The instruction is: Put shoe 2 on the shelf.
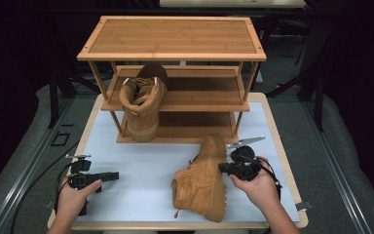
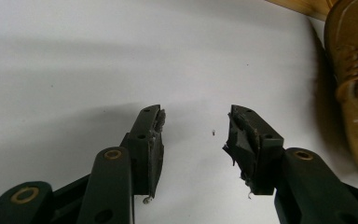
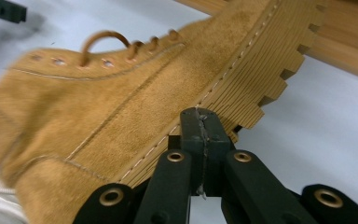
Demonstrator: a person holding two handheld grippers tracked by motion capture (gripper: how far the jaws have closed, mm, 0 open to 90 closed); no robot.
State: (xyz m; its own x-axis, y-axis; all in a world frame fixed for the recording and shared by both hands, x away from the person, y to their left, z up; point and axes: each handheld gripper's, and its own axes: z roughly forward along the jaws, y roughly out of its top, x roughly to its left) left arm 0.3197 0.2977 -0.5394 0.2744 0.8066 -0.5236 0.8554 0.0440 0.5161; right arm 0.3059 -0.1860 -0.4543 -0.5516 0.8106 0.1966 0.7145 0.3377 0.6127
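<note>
- The shoe rack [image 1: 170, 36] stands at the far side of your table [image 1: 141, 175].
- One boot [image 1: 143, 102] stands on the rack's middle shelf, at its left end.
- The other boot [image 1: 202, 178] lies on its side on the table, before the rack, toward your right.

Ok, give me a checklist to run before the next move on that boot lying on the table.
1. Right gripper jaws: shut, pads together with nothing between them, tips against the sole edge of the boot on the table. Grip on the boot: not ok.
2. Left gripper jaws: open and empty above the white mat. Ok.
3. Boot's pose: lying on its side, sole toward the right gripper. Not ok if it must stand.
4. Shelf rack: middle shelf has free space to the right of the other boot. Ok.
5. Other boot's seat: leaning off the shelf front, heel down by the bottom shelf. Stability: cannot tell.
</note>
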